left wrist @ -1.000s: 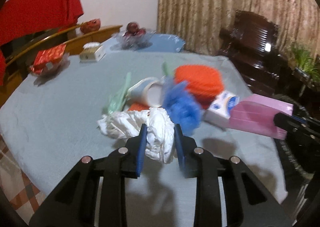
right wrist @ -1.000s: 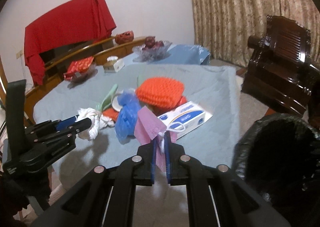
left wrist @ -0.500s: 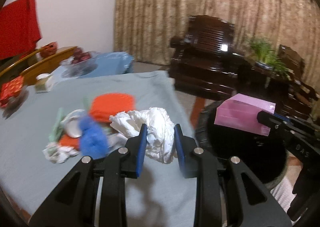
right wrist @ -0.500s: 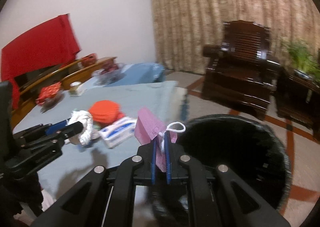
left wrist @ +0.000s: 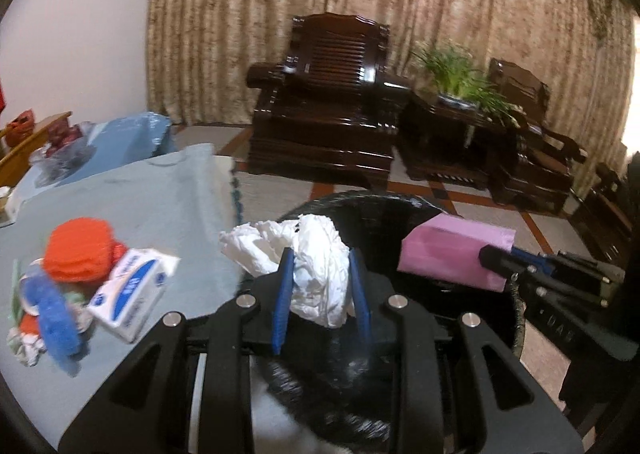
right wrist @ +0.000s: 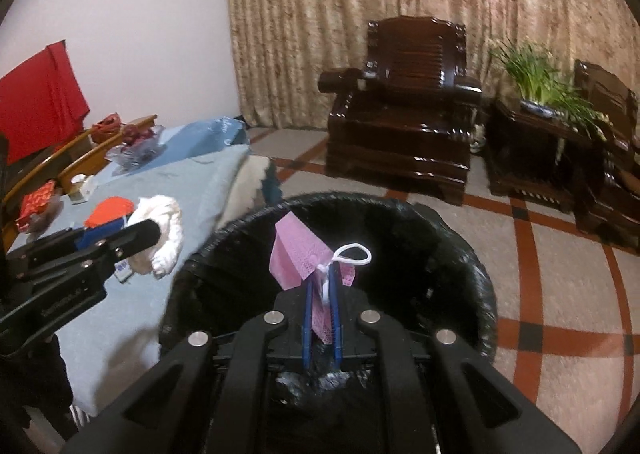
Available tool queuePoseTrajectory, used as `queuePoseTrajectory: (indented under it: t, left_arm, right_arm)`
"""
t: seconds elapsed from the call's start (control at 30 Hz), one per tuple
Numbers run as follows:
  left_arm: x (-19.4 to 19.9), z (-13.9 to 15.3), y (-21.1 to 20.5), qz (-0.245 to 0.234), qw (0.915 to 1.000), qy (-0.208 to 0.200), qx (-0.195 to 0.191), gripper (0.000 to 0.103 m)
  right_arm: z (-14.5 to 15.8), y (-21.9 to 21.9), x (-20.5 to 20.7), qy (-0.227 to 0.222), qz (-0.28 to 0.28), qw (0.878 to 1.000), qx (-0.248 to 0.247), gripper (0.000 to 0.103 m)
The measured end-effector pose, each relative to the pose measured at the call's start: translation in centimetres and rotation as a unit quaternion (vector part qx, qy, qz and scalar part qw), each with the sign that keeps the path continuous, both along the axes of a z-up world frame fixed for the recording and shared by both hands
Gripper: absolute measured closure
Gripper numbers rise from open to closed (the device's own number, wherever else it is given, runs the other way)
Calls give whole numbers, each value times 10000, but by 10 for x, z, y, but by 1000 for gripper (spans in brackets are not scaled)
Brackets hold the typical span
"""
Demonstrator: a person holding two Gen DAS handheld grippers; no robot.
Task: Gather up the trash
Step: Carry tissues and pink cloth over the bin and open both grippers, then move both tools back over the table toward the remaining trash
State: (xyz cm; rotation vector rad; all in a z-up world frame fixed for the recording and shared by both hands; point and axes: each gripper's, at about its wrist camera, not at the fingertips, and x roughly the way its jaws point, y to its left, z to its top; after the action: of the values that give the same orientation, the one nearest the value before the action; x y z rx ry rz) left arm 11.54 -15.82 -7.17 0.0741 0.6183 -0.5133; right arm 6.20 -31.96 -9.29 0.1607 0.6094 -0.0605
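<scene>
**A:** What has each hand got right now?

**B:** The left gripper [left wrist: 320,294] is clamped on a crumpled white plastic bag [left wrist: 316,266], blue pads pressing into its sides. The right gripper [right wrist: 321,318] has its jaws nearly together, pinching a flat pink paper bag with a white cord loop [right wrist: 298,254].

**A:** And the bin?

**B:** The round bin lined with black plastic [right wrist: 476,278] sits directly below and ahead of the right gripper, so the pink bag hangs over its mouth. From the left gripper, the near rim is just under the fingertips, and the white bag's loose end trails off to the left, toward the table with the pale blue cloth [left wrist: 132,189].

**A:** So what worries you?

**B:** Mostly the left side. If it lets go here, I'd guess the trailing end could catch the rim and the bag slide down outside, onto the floor by the table edge. It is light and springy too, so it may cling to a pad instead of dropping.

**A:** The pink one?

**B:** Safer, but the cord loop sits right at the fingertips; it could snag on a jaw when they part. Also the two tools are near each other over one opening, so releasing together risks a knock.

**A:** What's left?

**B:** A white and blue tissue box [left wrist: 132,290], an orange knitted piece [left wrist: 78,250] and a blue fuzzy thing [left wrist: 52,322], left of the left gripper.
</scene>
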Motion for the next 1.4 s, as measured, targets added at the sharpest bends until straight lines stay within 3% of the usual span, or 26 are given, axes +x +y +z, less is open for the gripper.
queuePoseTrajectory:
  t: [0.17,0.23,0.27,0.3,0.33,0.47,0.6,0.77,0.93,1.17,1.4]
  left_arm:
    - [3,-11,-19,-212,9997,113,21,71]
    - [4,-13,-21,-265,9996,132,18,60]
    - [3,-14,-23,-305,9994,137,11,56]
    - [3,-14,-22,-320,9994,132,5,46]
    - [2,-14,-21,-332,9994,122,-10,39]
    - [0,-12,-12,-303,9995,108,-49,29]
    - [-7,-2,14,-25,9999,-106,-42,17]
    - [-13,10,71,567,9981,-237,3,14]
    - [-15,19,136,1296,9908,-360,173,13]
    - [-19,23,224,2305,9716,-439,322,13]
    - [-19,10,282,2863,9566,-355,421,13]
  right_arm:
    - [-12,-15,-5,156,-166,9997,10,91]
    - [-15,-19,-6,217,-216,9995,-10,88]
    - [-15,-20,-7,233,-238,9994,-29,80]
    - [-15,-20,-7,250,-269,9993,-50,65]
    - [-15,-21,-8,253,-300,9992,-63,58]
    - [-12,-23,-13,167,-484,9986,-152,24]
    - [-5,-19,-15,25,-565,9982,-191,7]
    - [8,-2,-9,-198,-409,9989,-142,6]
    - [20,40,6,-393,63,9991,-110,6]
    - [26,111,31,-518,791,9955,-32,6]
    - [14,190,65,-434,1401,9891,-144,6]
